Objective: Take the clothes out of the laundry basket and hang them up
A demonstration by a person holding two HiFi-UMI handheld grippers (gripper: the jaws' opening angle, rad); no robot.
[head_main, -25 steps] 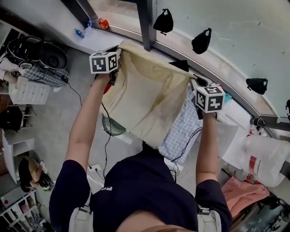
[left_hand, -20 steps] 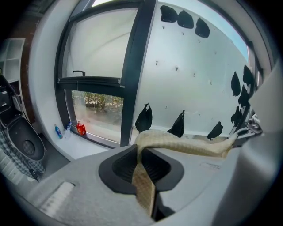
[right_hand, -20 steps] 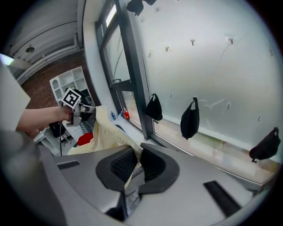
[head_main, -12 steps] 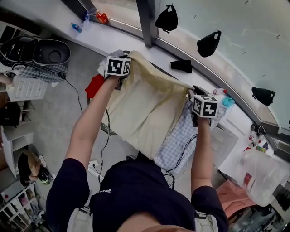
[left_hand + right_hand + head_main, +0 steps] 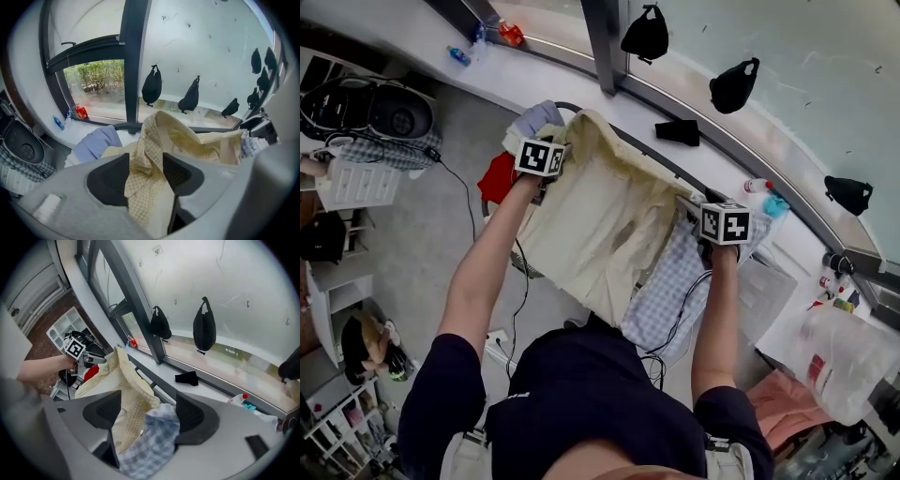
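Cream checked garment [image 5: 600, 225] draped over rack rail [image 5: 658, 165], top edge running gripper to gripper. Left gripper [image 5: 146, 176]: jaws just opened, corner lying loose between. Right gripper [image 5: 147, 416]: jaws just opened wide, cream corner and blue checked cloth [image 5: 661, 286] between, unpinched.

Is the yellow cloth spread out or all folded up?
Spread out. The yellow cloth hangs wide and flat like a sheet, not bundled.
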